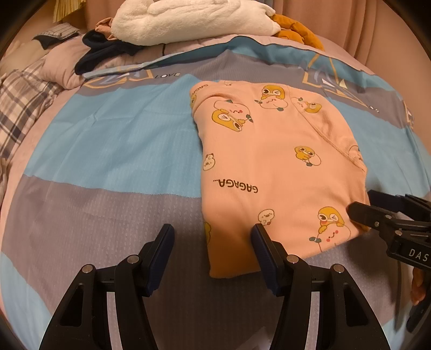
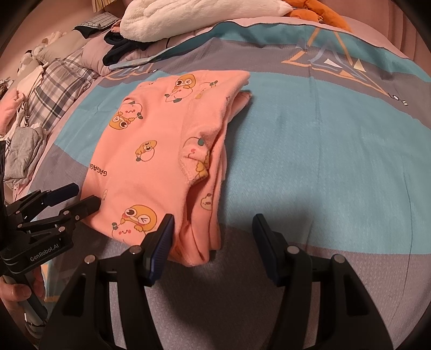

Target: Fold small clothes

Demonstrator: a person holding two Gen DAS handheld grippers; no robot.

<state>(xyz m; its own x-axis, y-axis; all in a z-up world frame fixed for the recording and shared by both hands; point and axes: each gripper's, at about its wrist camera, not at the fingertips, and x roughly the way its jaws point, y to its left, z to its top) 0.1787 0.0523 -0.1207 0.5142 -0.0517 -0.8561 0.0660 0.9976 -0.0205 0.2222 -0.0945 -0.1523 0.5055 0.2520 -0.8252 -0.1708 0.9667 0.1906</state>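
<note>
striped bedspread (image 1: 107, 140), pink curtains (image 1: 336, 21), warm light

A folded garment (image 1: 274, 167) lies on the spread blanket (image 1: 113, 150) that covers the bed. The left gripper (image 1: 212, 237) sits at the garment's near left corner, one finger over the cloth and the other over the blanket to its left. The right gripper (image 2: 212, 228) sits at the near right corner, its left finger at the cloth's edge and its right finger over bare blanket. Far behind the garment, a fluffy bundle (image 1: 188, 18) rests on a heap of clothes (image 1: 107, 51). A checked pillow (image 1: 21, 99) lies at the far left.
</note>
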